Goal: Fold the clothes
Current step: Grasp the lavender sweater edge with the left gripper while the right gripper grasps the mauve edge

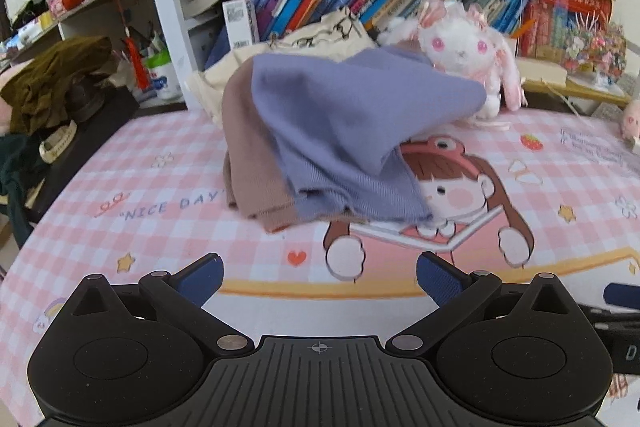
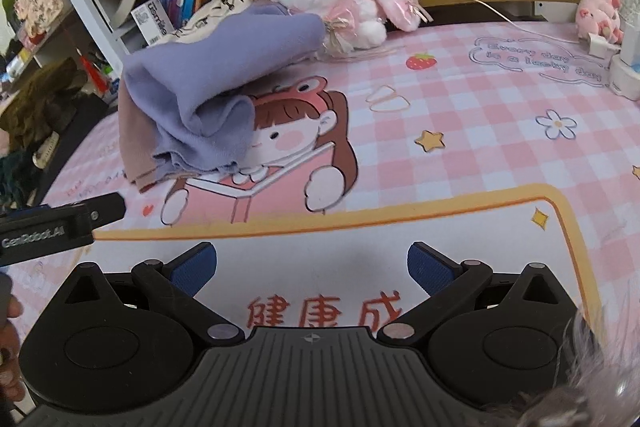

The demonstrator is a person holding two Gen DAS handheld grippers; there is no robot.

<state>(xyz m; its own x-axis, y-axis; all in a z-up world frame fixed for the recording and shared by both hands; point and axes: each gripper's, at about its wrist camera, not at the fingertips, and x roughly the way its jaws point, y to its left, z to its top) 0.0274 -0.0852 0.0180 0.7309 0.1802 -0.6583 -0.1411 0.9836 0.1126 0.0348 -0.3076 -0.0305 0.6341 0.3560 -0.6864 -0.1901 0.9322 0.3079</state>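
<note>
My left gripper (image 1: 319, 277) hovers with fingers spread wide, holding nothing, short of the purple garment (image 1: 344, 131). That garment lies heaped over a brown one (image 1: 250, 163) on the pink checked mat (image 1: 160, 155), beside the plush rabbit (image 1: 460, 55). My right gripper (image 2: 312, 267) is likewise spread, empty.

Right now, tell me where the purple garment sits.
The purple garment lies heaped left of centre in both views, over a brown garment, just before the plush rabbit.
</note>
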